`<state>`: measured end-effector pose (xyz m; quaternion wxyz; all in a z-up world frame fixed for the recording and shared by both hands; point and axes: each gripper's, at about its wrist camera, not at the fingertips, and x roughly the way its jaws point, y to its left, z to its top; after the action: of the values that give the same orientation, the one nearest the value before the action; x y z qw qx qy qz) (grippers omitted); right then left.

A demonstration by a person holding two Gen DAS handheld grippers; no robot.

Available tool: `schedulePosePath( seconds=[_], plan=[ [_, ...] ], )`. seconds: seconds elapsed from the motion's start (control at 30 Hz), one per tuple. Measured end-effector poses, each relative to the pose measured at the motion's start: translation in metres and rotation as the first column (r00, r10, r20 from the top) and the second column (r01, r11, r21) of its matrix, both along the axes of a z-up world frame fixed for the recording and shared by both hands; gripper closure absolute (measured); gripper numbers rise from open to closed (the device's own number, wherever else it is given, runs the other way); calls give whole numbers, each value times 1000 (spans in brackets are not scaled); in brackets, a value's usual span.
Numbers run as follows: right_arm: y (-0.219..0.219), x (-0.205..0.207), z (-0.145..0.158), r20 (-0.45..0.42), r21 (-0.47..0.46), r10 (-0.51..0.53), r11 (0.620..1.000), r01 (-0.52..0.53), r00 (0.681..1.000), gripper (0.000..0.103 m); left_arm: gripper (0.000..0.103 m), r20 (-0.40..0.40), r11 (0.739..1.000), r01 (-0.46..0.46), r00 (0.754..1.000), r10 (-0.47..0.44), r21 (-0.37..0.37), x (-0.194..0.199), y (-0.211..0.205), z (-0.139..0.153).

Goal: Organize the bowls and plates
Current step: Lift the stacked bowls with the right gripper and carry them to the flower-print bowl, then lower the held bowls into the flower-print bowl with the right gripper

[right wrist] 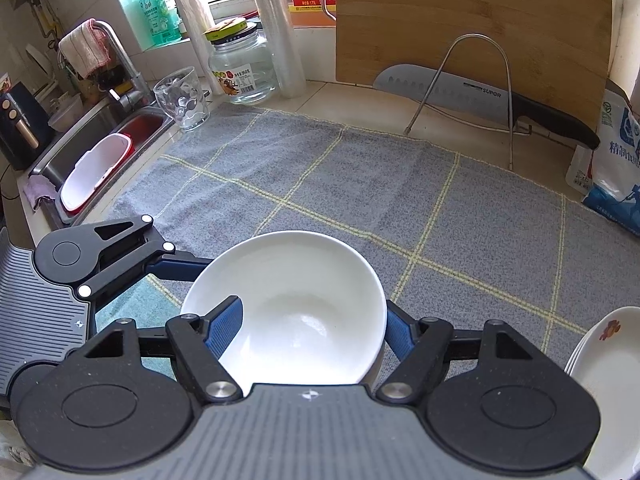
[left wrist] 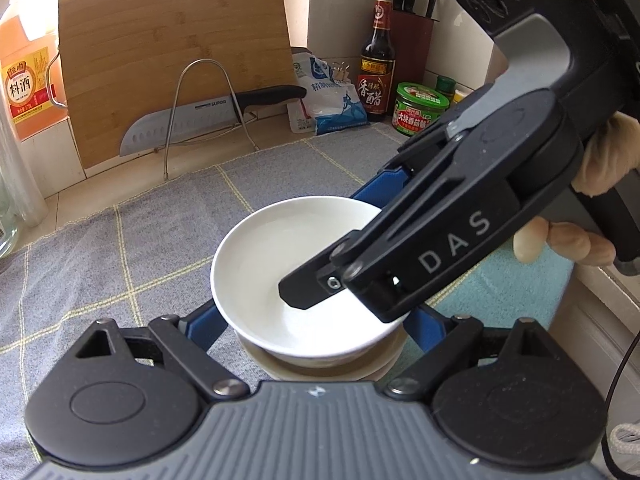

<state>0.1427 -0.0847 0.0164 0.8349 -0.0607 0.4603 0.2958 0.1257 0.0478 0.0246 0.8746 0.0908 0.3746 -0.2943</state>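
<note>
Left gripper: jaws spread wide around the lower stack, gripping nothing | white bowl: atop that stack, mid-surface on the grey cloth | right gripper: jaws pinch the bowl's near rim | risk: a one-sided rim grip may tip the bowl; plates at the right edge may be knocked.

The white bowl looks smooth and shiny, like glazed china. The grey cloth spread on the desk looks soft and a bit rough, with thin yellow lines. The far cutting board is pale wood with a matt face. The knife has a dull metal blade and a black plastic handle. The jar is clear, shiny glass.
</note>
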Motion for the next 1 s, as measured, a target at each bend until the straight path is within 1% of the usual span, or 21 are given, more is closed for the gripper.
schedulePosePath(
  seconds=[0.27, 0.33, 0.37, 0.43, 0.5, 0.77, 0.9, 1.0],
  plan=[
    [2, 0, -1, 5, -15, 16, 1000, -16, 1000, 22, 9, -37, 1000, 14, 999, -15, -26, 5, 3, -1],
    [1, 1, -3, 3, -13, 16, 1000, -16, 1000, 20, 9, -47, 999, 20, 999, -22, -30, 5, 3, -2],
    [1, 1, -4, 1, -8, 18, 1000, -18, 1000, 16, 8, -51, 999, 24, 998, -26, -31, 4, 3, -2],
    [1, 0, -4, 8, -6, 17, 1000, -17, 1000, 6, 7, -43, 999, 27, 999, -28, -30, 3, 3, -1],
    [1, -1, -3, 21, -7, 15, 1000, -14, 1000, 2, 7, -40, 999, 33, 999, -34, -31, 3, 3, 1],
    [-2, -10, -2, 52, -12, 2, 1000, -1, 999, 0, 6, -47, 998, 57, 997, -58, -37, -2, 15, 5],
    [-2, -21, -6, 92, -52, -19, 998, 24, 996, 0, 6, -40, 997, 62, 997, -63, -36, -6, 23, 7],
    [-3, -29, -9, 114, -64, -39, 997, 46, 993, 0, 6, -30, 998, 64, 997, -64, -23, -11, 27, 8]
  ],
)
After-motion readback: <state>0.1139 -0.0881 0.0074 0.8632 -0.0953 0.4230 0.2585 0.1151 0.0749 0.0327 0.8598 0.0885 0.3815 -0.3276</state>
